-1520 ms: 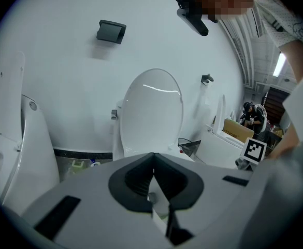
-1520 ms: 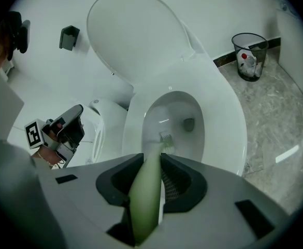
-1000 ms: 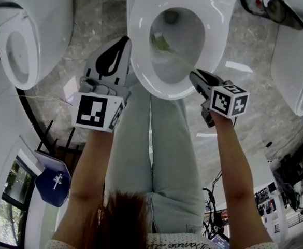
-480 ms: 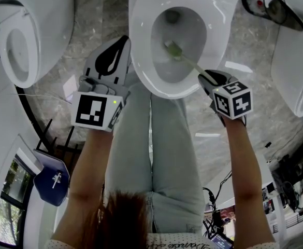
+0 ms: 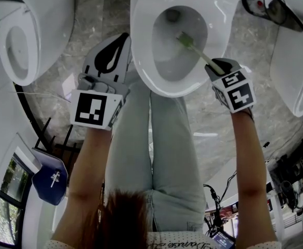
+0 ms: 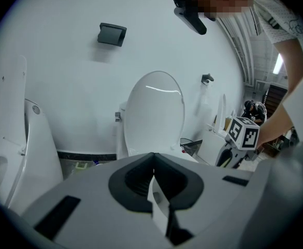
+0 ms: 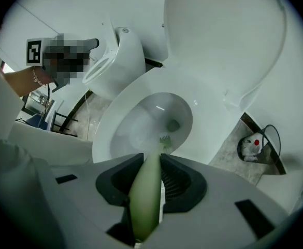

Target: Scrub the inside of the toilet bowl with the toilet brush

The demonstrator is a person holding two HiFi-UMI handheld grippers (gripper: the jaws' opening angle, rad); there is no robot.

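Note:
A white toilet bowl [image 5: 141, 51] with its seat down stands open below me, lid up [image 7: 218, 40]. My right gripper [image 5: 219, 66] is shut on the pale green handle of the toilet brush [image 5: 195, 48]. The brush head [image 5: 184, 37] sits inside the bowl against its right inner wall, near the drain hole [image 5: 172, 16]. In the right gripper view the handle [image 7: 146, 196] runs out between the jaws to the brush head [image 7: 165, 140]. My left gripper [image 5: 111, 48] hangs shut and empty left of the bowl, over the floor; the same gripper [image 6: 152, 183] faces the raised lid [image 6: 154, 113].
A second toilet [image 5: 22, 35] stands at the left and another white fixture [image 5: 296, 71] at the right. A wire holder with a white and red object [image 7: 255, 144] sits on the floor by the wall. The person's legs [image 5: 156, 154] stand in front of the bowl. Stone-pattern floor [image 5: 89, 30] lies between fixtures.
My right gripper moved right and up along the bowl's rim, sweeping the brush head from the left-centre of the bowl to its right wall. The left gripper stayed still.

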